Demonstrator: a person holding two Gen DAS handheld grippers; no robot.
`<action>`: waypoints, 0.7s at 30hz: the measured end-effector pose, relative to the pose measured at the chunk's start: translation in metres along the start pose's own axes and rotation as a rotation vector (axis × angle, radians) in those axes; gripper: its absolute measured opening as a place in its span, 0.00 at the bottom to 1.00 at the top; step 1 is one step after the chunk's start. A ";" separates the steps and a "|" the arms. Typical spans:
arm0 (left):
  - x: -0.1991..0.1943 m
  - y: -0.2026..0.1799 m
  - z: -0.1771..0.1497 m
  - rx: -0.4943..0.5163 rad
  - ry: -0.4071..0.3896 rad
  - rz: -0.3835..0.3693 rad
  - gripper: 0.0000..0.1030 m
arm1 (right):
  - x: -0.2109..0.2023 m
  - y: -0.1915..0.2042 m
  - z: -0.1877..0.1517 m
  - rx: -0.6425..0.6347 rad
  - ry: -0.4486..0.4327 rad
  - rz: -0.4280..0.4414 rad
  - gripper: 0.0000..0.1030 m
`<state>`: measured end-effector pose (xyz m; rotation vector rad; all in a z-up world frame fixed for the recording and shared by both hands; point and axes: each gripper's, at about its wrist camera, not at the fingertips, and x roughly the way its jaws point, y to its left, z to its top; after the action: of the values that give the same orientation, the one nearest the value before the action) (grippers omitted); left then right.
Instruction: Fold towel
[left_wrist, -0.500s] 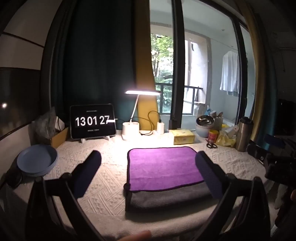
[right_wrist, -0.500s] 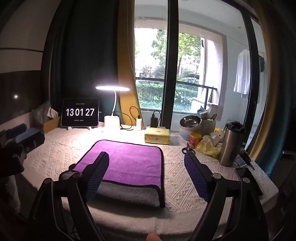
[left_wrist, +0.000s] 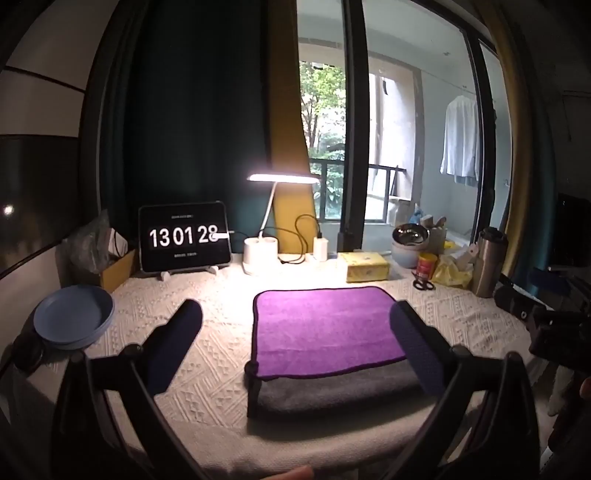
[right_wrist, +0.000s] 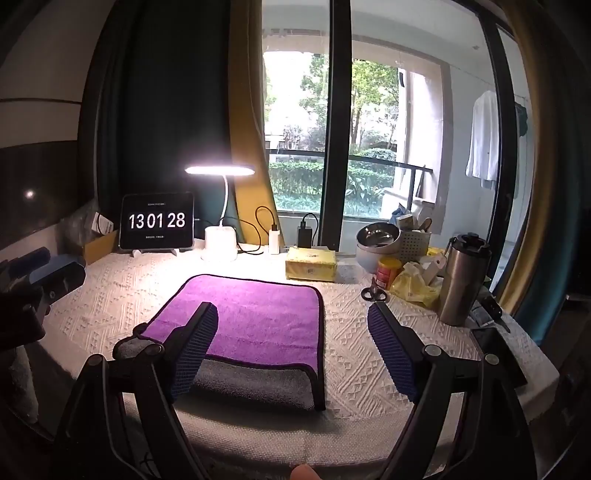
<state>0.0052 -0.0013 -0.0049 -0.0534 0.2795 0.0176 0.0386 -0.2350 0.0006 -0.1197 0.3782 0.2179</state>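
On the near-centre of the tablecloth (left_wrist: 207, 365), left wrist view: towel (left_wrist: 325, 325) lies folded, purple side over grey, black trim. Left gripper (left_wrist: 295, 332) hovers w/ jaws wide, holding nothing; right finger overlaps towel's right edge, contact unclear. Blue plates (left_wrist: 72, 321) far left.

Right wrist view: right gripper (right_wrist: 291, 328) also spread wide, empty, left finger over towel (right_wrist: 258, 317). Scissors (right_wrist: 373, 293) and steel tumbler (right_wrist: 463, 277) to the right; clock tablet (right_wrist: 158, 221) far left, by lamp (right_wrist: 220, 171).

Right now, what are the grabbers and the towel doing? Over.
Left gripper open, empty. Right gripper open, empty. Towel lies flat, purple layer folded over grey, untouched. Scissors off to the right, clear of it.
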 end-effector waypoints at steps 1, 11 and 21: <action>0.000 0.000 0.000 -0.001 0.003 0.000 0.99 | 0.000 0.000 0.000 -0.001 -0.001 0.000 0.84; 0.001 0.000 -0.001 -0.004 0.012 0.000 0.99 | 0.001 0.001 -0.001 -0.001 0.002 0.001 0.84; 0.004 0.000 -0.003 -0.003 0.025 -0.004 0.99 | 0.002 0.002 -0.005 -0.004 0.009 0.006 0.84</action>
<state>0.0079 -0.0010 -0.0088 -0.0575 0.3040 0.0131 0.0380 -0.2335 -0.0053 -0.1237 0.3866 0.2238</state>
